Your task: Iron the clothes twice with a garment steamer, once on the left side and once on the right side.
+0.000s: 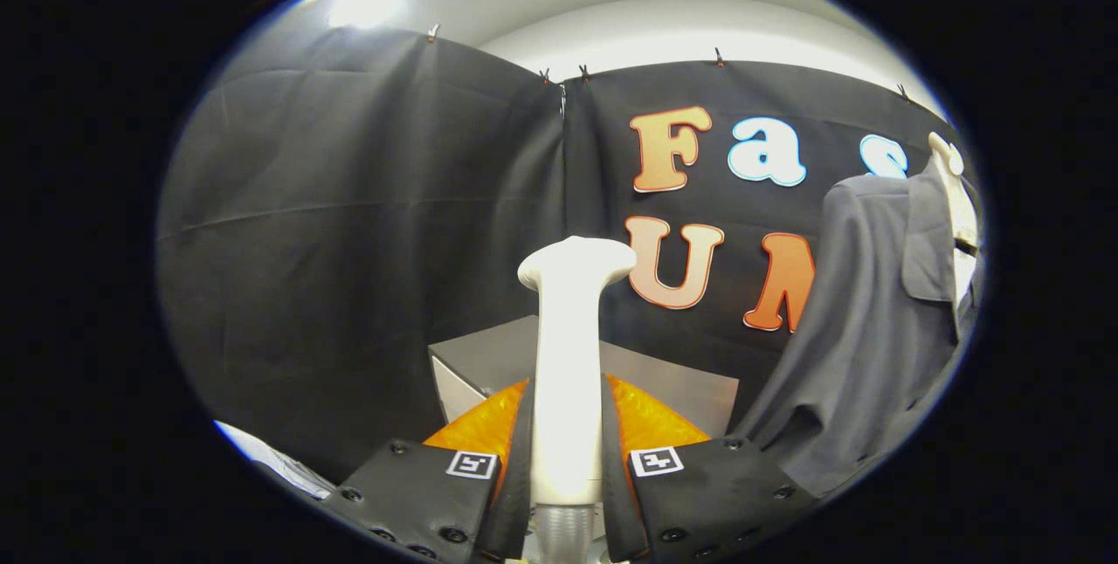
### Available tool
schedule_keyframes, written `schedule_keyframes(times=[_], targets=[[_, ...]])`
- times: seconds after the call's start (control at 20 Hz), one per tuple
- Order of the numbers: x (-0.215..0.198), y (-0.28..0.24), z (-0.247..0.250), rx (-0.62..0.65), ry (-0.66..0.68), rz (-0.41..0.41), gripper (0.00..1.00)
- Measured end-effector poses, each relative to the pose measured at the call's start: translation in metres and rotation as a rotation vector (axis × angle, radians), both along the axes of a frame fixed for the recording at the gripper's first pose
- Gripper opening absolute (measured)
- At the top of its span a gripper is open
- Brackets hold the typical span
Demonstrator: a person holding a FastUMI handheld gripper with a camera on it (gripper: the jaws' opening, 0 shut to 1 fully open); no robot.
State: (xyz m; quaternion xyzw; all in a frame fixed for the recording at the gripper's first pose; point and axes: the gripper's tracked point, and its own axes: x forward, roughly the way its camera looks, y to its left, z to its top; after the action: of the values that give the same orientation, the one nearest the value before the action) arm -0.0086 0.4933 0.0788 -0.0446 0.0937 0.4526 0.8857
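Note:
My gripper (566,411) is shut on the white garment steamer (569,346), both fingers pressing on its upright handle. The steamer's wider head rises above the fingertips, pointing up in front of the black cloth wall. A grey shirt (865,328) hangs to the right of the steamer, well beyond the fingers, draped over a pale hanger or stand (948,158) that pokes out at its collar. The steamer head is apart from the shirt, with a wide gap between them.
A grey box or table top (498,354) stands just behind the steamer, low down. Black cloth walls close the booth to the left and behind. A pale object (271,459) shows low on the left.

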Motion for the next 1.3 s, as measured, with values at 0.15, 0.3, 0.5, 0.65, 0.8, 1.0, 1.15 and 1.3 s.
schedule_keyframes(times=[0.15,0.3,0.5,0.65,0.8,1.0,1.15,1.3], targets=[[-0.025,-0.050,0.010,0.028,-0.012,-0.001,0.42],[-0.038,-0.102,0.021,0.029,-0.042,-0.033,0.42],[-0.052,-0.179,0.025,0.041,-0.058,-0.106,0.42],[-0.054,-0.231,0.026,0.073,-0.069,-0.173,0.42],[-0.042,-0.274,0.022,0.099,-0.085,-0.253,0.42],[-0.022,-0.312,0.005,0.129,-0.096,-0.368,0.41],[-0.009,-0.320,-0.004,0.153,-0.102,-0.421,0.41],[0.004,-0.320,-0.016,0.181,-0.099,-0.461,0.41]])
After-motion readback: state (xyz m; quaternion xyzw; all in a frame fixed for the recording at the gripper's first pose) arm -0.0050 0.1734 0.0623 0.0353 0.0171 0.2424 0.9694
